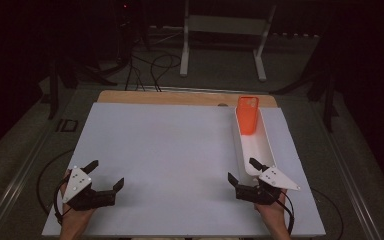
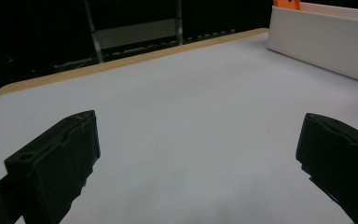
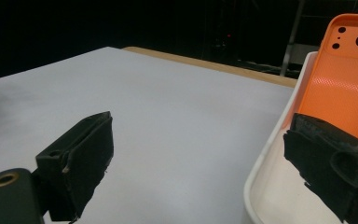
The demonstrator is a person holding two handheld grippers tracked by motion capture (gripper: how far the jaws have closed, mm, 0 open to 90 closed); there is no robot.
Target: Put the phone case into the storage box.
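From the high view, the orange plastic phone case [image 1: 247, 115] leans at the far end of the long white tray [image 1: 266, 145], on the right side of the big white table top [image 1: 170, 155]. The right gripper [image 1: 244, 171] sits at the near end of the tray, jaws spread wide, holding nothing. The left gripper [image 1: 107, 174] rests far off on the left, also spread wide and holding nothing.

In the left gripper view, the 2 black jaws stand apart over bare table, with the tray [image 2: 326, 42] far away.

In the right gripper view, 1 jaw is over the tray [image 3: 265, 163], near the case [image 3: 345, 88] but not touching it. I think the work has hardly begun: the case still waits to be picked up.
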